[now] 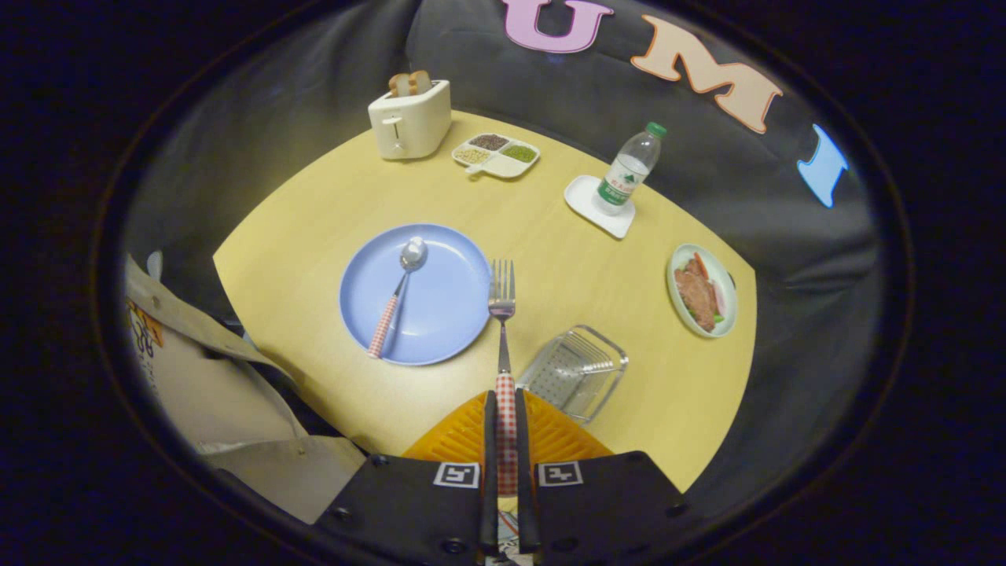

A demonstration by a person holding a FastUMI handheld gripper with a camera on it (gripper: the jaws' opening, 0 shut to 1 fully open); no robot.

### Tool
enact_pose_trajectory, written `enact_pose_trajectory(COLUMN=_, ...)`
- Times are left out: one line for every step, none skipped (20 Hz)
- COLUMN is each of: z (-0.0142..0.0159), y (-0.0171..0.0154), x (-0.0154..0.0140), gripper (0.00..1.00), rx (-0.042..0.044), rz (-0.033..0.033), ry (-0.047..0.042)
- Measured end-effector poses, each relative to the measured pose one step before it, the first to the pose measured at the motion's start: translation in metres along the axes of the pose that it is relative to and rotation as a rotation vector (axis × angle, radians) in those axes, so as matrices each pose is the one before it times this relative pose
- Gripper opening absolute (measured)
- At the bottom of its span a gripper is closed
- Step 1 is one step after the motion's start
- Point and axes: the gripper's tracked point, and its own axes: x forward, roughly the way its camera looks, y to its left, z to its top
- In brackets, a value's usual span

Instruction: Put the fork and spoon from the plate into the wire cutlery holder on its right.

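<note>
My gripper (507,402) is shut on the fork (502,314), both fingers pressing its red-checked handle. The fork is lifted above the table, its tines pointing ahead past the right rim of the blue plate (448,306). A spoon (397,295) with the same checked handle lies on the plate, bowl toward the far side. The wire cutlery holder (576,369) stands on the yellow table just right of the fork and ahead of my right finger.
A white toaster (410,119) with bread and a divided snack tray (497,155) sit at the far edge. A water bottle (631,169) stands on a white coaster. A plate of food (702,290) lies at the right. A person's sleeve (204,369) is at the left.
</note>
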Motion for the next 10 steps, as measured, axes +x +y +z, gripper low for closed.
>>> enact_pose_trajectory(z=-0.00426, y=-0.00938, x=-0.00414, gripper=0.13, rx=-0.01961, rz=-0.00975, ry=0.0158)
enact_pose_trajectory(z=-0.00461, y=-0.00995, x=-0.00286, gripper=0.13, rx=-0.02127, rz=-0.00701, ry=0.02098)
enact_pose_trajectory(z=-0.00479, y=-0.0066, x=-0.00012, gripper=0.13, rx=-0.01882, rz=-0.00034, ry=0.02854)
enact_pose_trajectory(z=-0.00677, y=-0.00703, x=-0.00158, gripper=0.13, rx=-0.01611, rz=0.00076, ry=0.02708)
enact_pose_trajectory(z=-0.00558, y=-0.00521, x=0.00002, gripper=0.13, rx=-0.01172, rz=0.00315, ry=0.02583)
enact_pose_trajectory(z=-0.00576, y=-0.00488, x=-0.00068, gripper=0.13, rx=-0.01216, rz=0.00406, ry=0.02884)
enact_pose_trajectory(z=-0.00532, y=-0.00371, x=0.00083, gripper=0.13, rx=-0.01442, rz=0.00216, ry=0.02122)
enact_pose_trajectory(z=-0.00424, y=-0.00288, x=0.00071, gripper=0.13, rx=-0.01698, rz=0.00203, ry=0.01769)
enact_pose_trajectory(z=-0.00352, y=-0.00225, x=0.00138, gripper=0.13, rx=-0.01362, rz=0.00391, ry=0.02004)
enact_pose_trajectory(z=-0.00273, y=-0.00201, x=0.00177, gripper=0.13, rx=-0.00713, rz=0.00535, ry=0.02133)
